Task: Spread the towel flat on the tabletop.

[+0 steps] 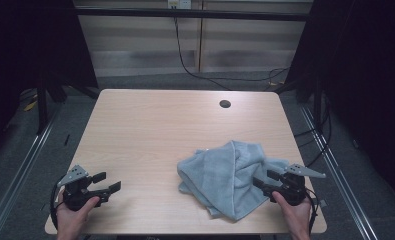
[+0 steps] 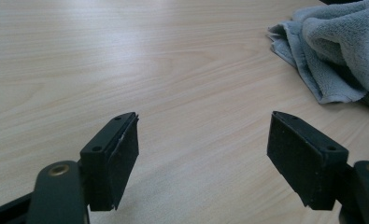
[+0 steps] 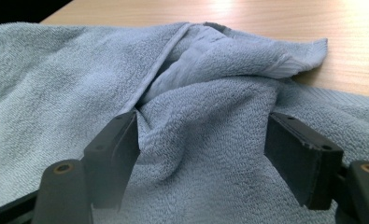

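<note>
The right gripper (image 1: 265,181) jaws straddle the crumpled grey terry towel (image 1: 225,175), released; the left gripper (image 1: 107,181) jaws gape over the counter (image 1: 150,130).

Dim surroundings frame the evenly lit table (image 1: 150,130), with soft glare on its far wood and blurred near fingers (image 3: 112,154).

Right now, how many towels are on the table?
1: a crumpled grey towel at the table's near right, by the right gripper; its folds could hide another.
</note>
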`<act>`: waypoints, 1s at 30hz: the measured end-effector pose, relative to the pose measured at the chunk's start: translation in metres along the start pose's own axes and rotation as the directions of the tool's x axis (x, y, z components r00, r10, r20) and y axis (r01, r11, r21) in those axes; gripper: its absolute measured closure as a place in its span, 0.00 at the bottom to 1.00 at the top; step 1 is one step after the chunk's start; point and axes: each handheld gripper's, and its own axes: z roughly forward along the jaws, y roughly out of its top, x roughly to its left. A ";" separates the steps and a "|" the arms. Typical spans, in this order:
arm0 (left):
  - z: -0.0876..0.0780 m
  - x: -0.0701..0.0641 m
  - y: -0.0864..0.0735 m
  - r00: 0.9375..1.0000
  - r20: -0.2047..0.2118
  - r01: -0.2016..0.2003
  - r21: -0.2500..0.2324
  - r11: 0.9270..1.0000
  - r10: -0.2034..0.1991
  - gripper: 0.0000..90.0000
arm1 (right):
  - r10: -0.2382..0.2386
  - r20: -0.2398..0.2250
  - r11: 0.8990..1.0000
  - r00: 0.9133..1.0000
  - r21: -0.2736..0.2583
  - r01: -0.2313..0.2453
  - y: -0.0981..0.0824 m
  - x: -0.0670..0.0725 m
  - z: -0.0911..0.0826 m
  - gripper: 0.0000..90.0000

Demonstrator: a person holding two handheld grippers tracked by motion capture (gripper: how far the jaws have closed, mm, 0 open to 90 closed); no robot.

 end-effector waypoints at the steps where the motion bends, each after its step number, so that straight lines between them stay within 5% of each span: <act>1: 0.000 0.000 0.000 1.000 0.000 0.000 0.000 1.000 0.000 0.28 | -0.002 -0.003 1.000 1.000 0.006 0.002 0.000 0.000 0.000 0.30; 13: 0.007 -0.004 0.003 1.000 0.014 -0.024 0.006 1.000 0.024 0.29 | -0.041 -0.064 0.998 0.997 0.040 0.044 -0.001 0.008 0.006 0.33; 17: 0.007 -0.008 0.002 0.999 0.029 -0.030 0.013 0.999 0.030 0.31 | -0.093 -0.134 0.994 0.987 0.039 0.099 0.004 0.028 0.012 0.26; 23: 0.007 -0.004 0.003 1.000 0.022 0.012 0.000 1.000 -0.012 0.33 | -0.148 -0.206 0.983 0.967 0.076 0.166 0.015 0.053 0.030 0.20; 27: 0.007 -0.003 0.003 1.000 0.019 0.009 0.002 1.000 -0.009 0.33 | -0.187 -0.237 0.971 0.953 0.102 0.216 0.020 0.065 0.044 0.16; 28: 0.007 -0.003 0.004 1.000 0.022 0.018 0.000 1.000 -0.018 0.33 | -0.219 -0.257 0.957 0.941 0.131 0.258 0.021 0.072 0.057 0.16; 30: 0.006 -0.003 0.003 1.000 0.027 0.007 0.005 1.000 -0.008 0.33 | -0.225 -0.260 0.948 0.939 0.164 0.272 0.019 0.074 0.072 0.15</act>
